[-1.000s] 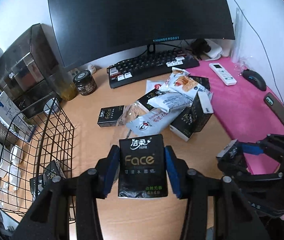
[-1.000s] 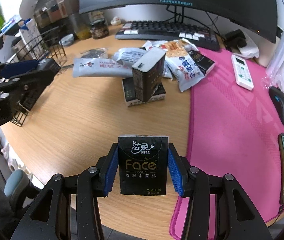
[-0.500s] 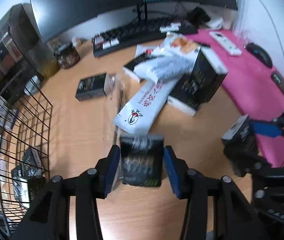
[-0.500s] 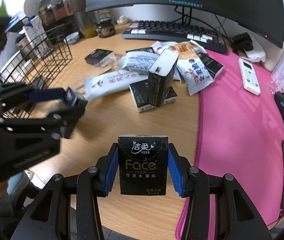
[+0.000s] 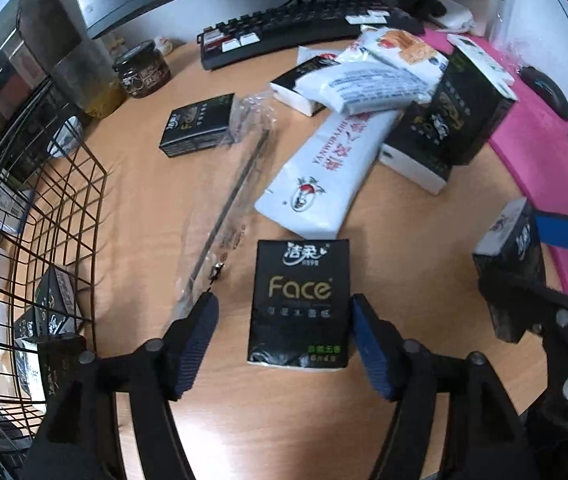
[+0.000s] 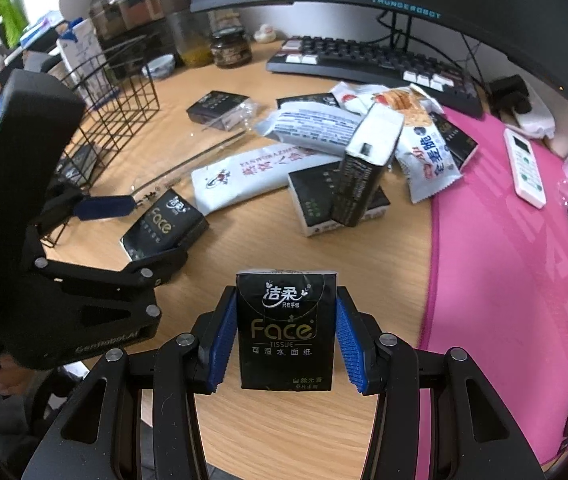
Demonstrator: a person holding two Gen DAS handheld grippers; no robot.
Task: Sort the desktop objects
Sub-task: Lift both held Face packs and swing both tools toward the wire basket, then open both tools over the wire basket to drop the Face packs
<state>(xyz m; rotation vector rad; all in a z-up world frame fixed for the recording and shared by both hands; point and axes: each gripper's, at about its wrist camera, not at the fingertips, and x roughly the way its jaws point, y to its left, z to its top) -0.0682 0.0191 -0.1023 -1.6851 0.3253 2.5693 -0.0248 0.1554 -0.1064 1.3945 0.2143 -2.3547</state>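
1. Left wrist view: since a second ago the left tool [image 5: 280,336] has come down from above the wooden tabletop [image 5: 144,208], and its blue pads, which were pressed on a black Face tissue pack [image 5: 299,304], are now opening with gaps on both sides. The pack lies flat on the tabletop between them, released. A wire basket [image 5: 44,216] stands to the left with more black packs inside. A white snack packet [image 5: 323,176] lies just beyond the pack.
2. Right wrist view: the right tool [image 6: 287,334] is clenched on a second Face tissue pack [image 6: 284,332], held upright above the tabletop edge beside a pink mat [image 6: 503,220]. A pile of packs and snacks lies ahead, before a keyboard [image 6: 371,64].
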